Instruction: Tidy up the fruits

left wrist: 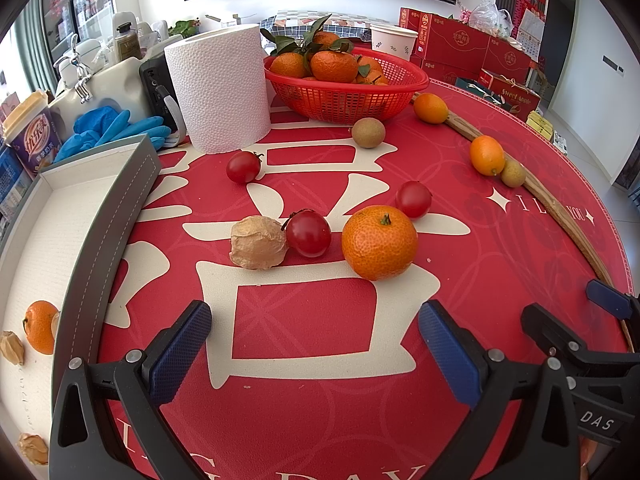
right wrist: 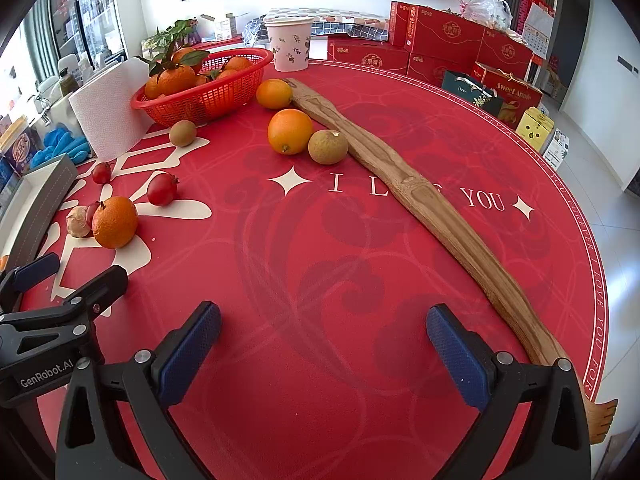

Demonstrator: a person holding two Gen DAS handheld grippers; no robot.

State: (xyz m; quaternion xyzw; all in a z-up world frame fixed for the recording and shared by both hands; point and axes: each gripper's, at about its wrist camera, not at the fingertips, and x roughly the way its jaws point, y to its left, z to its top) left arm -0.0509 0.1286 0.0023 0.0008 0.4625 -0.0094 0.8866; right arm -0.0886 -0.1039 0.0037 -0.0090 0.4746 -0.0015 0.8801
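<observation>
Loose fruit lies on the red table mat. In the left wrist view a tangerine (left wrist: 379, 242), a cherry tomato (left wrist: 308, 233) and a papery husk fruit (left wrist: 258, 242) sit just ahead of my open, empty left gripper (left wrist: 316, 344). Two more tomatoes (left wrist: 243, 166) (left wrist: 413, 199), a brown longan (left wrist: 368, 132) and two kumquats (left wrist: 487, 155) lie further back. A grey-edged white box (left wrist: 100, 216) on the left holds a tangerine (left wrist: 40, 332) and husk fruits. My right gripper (right wrist: 322, 344) is open and empty; a kumquat (right wrist: 289, 131) and a longan (right wrist: 328, 146) lie far ahead of it.
A red basket (left wrist: 344, 92) of leafy tangerines stands at the back beside a paper towel roll (left wrist: 222, 88). A long wooden back scratcher (right wrist: 420, 200) lies across the right side. Blue gloves (left wrist: 112, 128), a paper cup (right wrist: 289, 44) and red gift boxes (right wrist: 444, 36) lie around the edges.
</observation>
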